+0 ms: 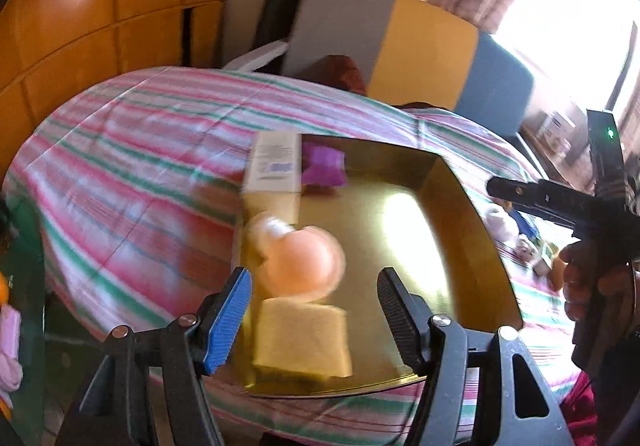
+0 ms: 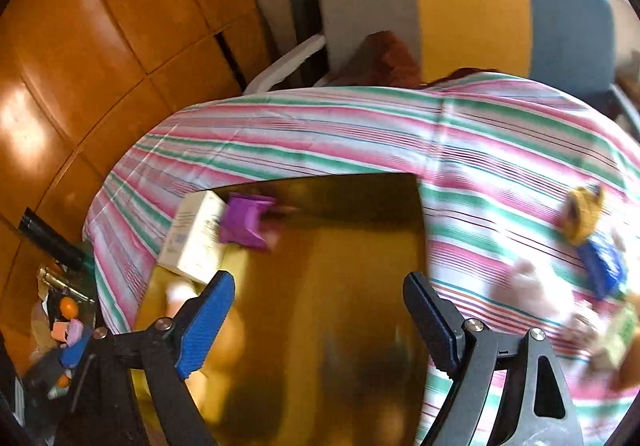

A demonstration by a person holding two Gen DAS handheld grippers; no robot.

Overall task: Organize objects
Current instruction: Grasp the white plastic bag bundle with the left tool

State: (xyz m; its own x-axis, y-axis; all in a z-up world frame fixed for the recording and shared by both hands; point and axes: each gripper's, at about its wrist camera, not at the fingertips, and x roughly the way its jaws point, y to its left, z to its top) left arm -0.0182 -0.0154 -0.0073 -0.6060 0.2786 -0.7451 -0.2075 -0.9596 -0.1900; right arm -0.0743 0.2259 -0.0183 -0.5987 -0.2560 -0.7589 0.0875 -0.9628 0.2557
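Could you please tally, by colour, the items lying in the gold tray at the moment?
White carton: 1
Purple packet: 1
Peach round item: 1
Yellow sponge: 1
Total: 4, all in the gold tray.

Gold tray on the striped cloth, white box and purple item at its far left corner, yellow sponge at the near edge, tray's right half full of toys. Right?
Not quite. The right half of the gold tray is bare; the left wrist view shows only reflected light there. The white box, purple item and yellow sponge sit where you say, on the striped cloth.
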